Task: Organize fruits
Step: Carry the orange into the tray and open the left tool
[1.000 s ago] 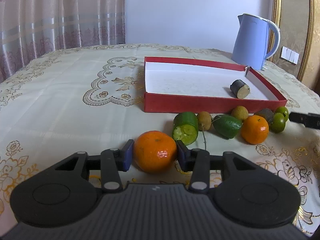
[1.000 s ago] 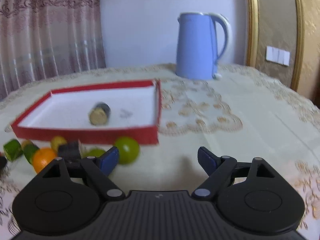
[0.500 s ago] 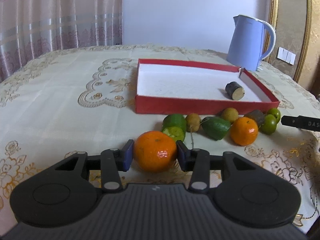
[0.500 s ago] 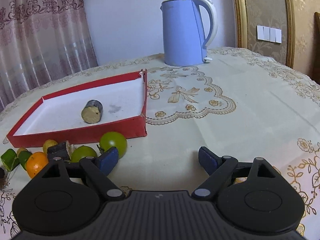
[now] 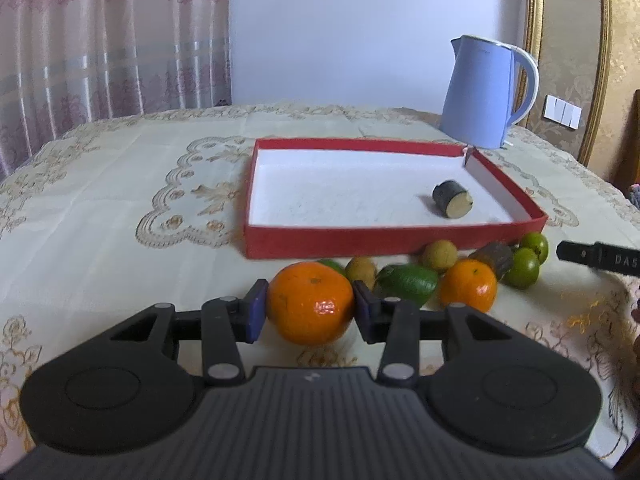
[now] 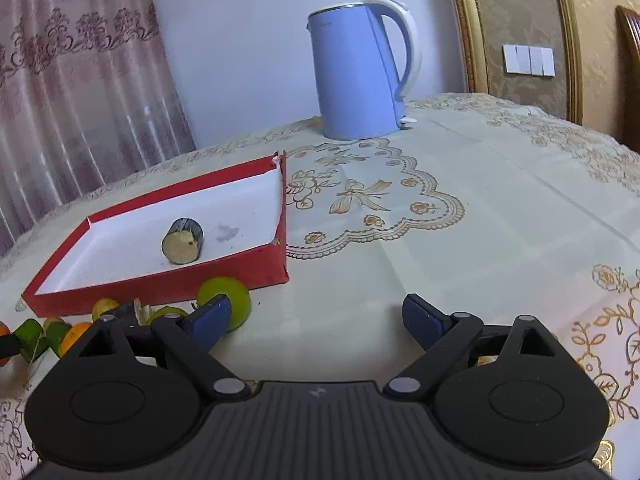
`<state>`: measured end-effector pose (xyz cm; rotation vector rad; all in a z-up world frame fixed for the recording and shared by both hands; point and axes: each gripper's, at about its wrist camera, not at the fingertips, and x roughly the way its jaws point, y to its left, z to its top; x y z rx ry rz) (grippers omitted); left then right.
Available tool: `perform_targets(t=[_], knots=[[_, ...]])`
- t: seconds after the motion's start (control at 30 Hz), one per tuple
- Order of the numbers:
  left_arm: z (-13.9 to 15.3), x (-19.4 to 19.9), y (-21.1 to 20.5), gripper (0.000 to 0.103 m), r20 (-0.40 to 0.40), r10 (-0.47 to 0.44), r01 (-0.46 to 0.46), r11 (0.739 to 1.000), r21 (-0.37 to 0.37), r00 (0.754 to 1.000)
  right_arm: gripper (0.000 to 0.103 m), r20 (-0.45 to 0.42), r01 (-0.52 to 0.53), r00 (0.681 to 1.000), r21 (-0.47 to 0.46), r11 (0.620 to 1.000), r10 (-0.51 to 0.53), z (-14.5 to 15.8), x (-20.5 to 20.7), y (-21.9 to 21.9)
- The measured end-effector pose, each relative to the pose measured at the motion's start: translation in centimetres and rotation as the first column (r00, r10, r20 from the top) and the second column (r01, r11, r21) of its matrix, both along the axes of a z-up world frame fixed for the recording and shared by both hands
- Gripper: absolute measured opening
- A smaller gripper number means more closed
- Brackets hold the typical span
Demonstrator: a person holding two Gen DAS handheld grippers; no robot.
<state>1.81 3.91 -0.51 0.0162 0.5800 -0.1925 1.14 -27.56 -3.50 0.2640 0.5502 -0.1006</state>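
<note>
My left gripper (image 5: 309, 306) is shut on an orange mandarin (image 5: 310, 303), held just above the tablecloth. Beyond it a row of fruit lies against the red tray (image 5: 392, 238): a second mandarin (image 5: 468, 290), a green lime piece (image 5: 408, 282), brownish longans (image 5: 439, 255) and green round fruits (image 5: 522, 267). One dark cut cylinder (image 5: 452, 199) lies inside the tray. My right gripper (image 6: 316, 316) is opening, its jaws wide with nothing between them; a green round fruit (image 6: 225, 302) sits just behind its left fingertip.
A blue electric kettle (image 6: 360, 68) stands behind the tray's right corner. The round table carries an embroidered cream cloth (image 5: 120, 216). Curtains hang at the back left. The right gripper's finger (image 5: 600, 258) pokes in at the left wrist view's right edge.
The left gripper has lifted slightly with the mandarin, so the fruit row and tray sit lower and farther. The right gripper rolled, tilting its view, and its jaws spread wider.
</note>
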Motion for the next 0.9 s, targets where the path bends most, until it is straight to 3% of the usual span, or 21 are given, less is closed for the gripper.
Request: perform_targets(t=[0.33, 0.5, 0.9], knots=[[2.9, 4.4, -2.1, 0.041, 0.064, -0.025, 0.024, 1.000, 0.013, 0.998, 0.094, -0.011, 0.003, 1.000, -0.009, 1.000, -0.003, -0.1, 0.1, 0.2], [3.7, 8.3, -3.1, 0.041, 0.058, -0.014, 0.013, 1.000, 0.012, 0.998, 0.094, -0.011, 0.003, 1.000, -0.008, 1.000, -0.003, -0.1, 0.1, 0.1], [1.1, 15.0, -5.7, 0.041, -0.025, 0.001, 0.001, 0.998, 0.065, 1.000, 0.094, -0.013, 0.003, 1.000, -0.009, 1.000, -0.003, 0.0, 0.1, 0.2]])
